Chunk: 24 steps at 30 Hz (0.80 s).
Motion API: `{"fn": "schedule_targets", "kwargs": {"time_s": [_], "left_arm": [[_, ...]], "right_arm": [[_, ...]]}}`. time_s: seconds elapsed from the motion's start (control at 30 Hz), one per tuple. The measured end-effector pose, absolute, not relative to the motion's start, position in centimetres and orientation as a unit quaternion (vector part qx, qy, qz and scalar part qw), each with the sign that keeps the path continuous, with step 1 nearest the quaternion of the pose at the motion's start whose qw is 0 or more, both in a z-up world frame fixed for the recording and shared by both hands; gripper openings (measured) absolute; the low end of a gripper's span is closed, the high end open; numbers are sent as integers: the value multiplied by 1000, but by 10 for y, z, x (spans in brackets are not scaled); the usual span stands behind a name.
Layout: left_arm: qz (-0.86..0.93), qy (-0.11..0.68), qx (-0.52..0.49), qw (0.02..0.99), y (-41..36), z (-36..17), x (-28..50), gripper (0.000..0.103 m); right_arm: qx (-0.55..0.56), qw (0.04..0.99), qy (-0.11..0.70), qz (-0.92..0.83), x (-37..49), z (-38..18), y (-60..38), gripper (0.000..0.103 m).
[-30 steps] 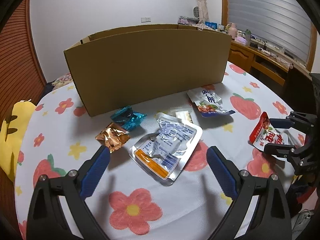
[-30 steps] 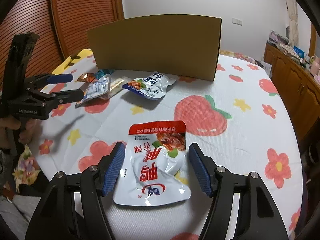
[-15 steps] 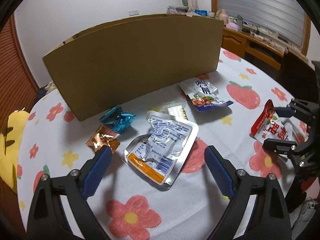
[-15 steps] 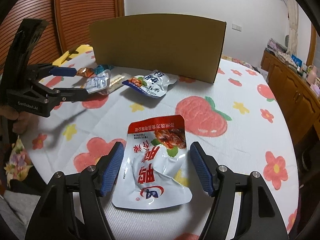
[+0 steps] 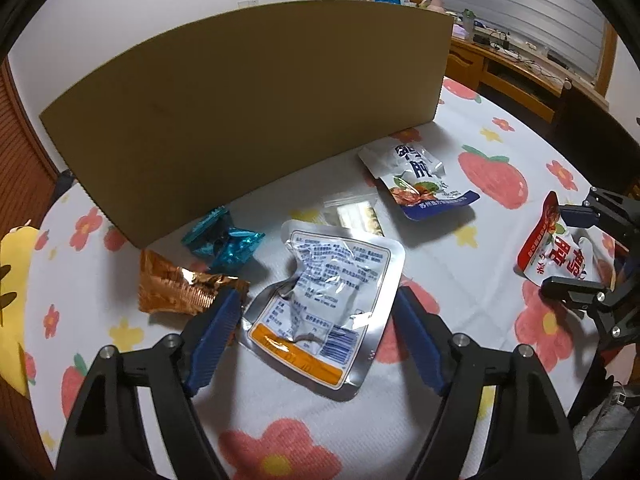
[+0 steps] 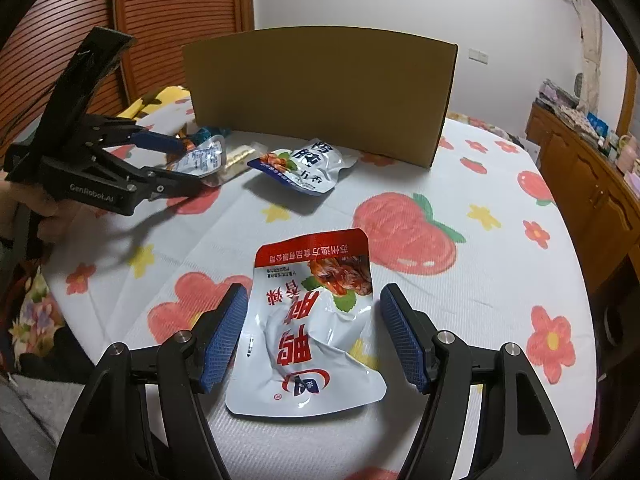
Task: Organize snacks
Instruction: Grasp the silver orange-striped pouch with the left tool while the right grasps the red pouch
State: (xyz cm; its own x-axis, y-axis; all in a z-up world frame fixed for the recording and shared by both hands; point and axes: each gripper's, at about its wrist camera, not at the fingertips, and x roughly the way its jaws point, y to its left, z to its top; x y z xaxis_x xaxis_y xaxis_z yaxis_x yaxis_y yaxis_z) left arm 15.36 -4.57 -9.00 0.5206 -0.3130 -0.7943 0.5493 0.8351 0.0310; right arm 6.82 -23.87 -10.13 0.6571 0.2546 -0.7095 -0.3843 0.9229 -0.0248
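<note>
My left gripper point(image 5: 318, 308) is open, its fingers on either side of a silver pouch with an orange stripe point(image 5: 324, 300) lying flat on the table. An orange foil wrapper point(image 5: 176, 286) and a teal foil wrapper point(image 5: 224, 240) lie to its left. A clear packet point(image 5: 352, 216) and a blue-white pouch point(image 5: 420, 184) lie beyond. My right gripper point(image 6: 314, 322) is open around a red-white pouch point(image 6: 312, 320) on the table. A cardboard box point(image 5: 248, 120) stands behind the snacks; it also shows in the right wrist view point(image 6: 320, 92).
The round table point(image 6: 460, 320) has a white cloth printed with flowers and strawberries. A wooden cabinet point(image 6: 580, 168) with clutter stands to the right. A slatted wooden door point(image 6: 160, 20) is at the left. A yellow cushion point(image 5: 12, 280) sits at the table's left edge.
My left gripper has moved forward and down, so the silver pouch now lies between its fingers. My right gripper has stayed around the red-white pouch, edging slightly closer.
</note>
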Motion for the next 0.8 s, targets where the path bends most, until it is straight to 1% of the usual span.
{"fn": "schedule_targets", "kwargs": {"time_s": [0.1,0.3,0.33,0.43,0.47,0.5,0.53,0.57,0.6,0.7,0.77,0.8], "left_arm": [[-260,429,127,856,-42,-91,157,78],[-270,426,132,853,-43,-90,161,79],[-272,426,132,853,-43,-90,161,76],[-273,423,131,854,-42,-88,160,61],[-276,420,132,855,-40,-87,157,60],[-275,417,133,856,-40,-85,156,56],[-278,416,130,856,-39,-84,154,35],[-278,408,128,860,-38,-81,151,33],[-271,405,128,863,-36,-78,149,27],[-272,405,117,865,-30,-77,145,27],[-268,400,115,869,-27,-76,142,25],[-267,399,111,870,-26,-76,142,25]], "right_arm": [[-86,906,376,176,69,-101,-239,71],[-86,905,379,174,69,-101,-238,71],[-86,905,379,174,69,-101,-238,71],[-86,905,379,172,69,-101,-238,71],[-86,905,379,171,69,-101,-237,71],[-86,905,379,171,69,-101,-237,71],[-86,905,380,170,69,-101,-237,71],[-86,905,380,170,68,-101,-237,71],[-86,905,380,169,67,-101,-237,71],[-86,905,381,170,66,-101,-237,71],[-85,905,380,170,66,-102,-238,68],[-84,906,379,170,65,-101,-238,60]]}}
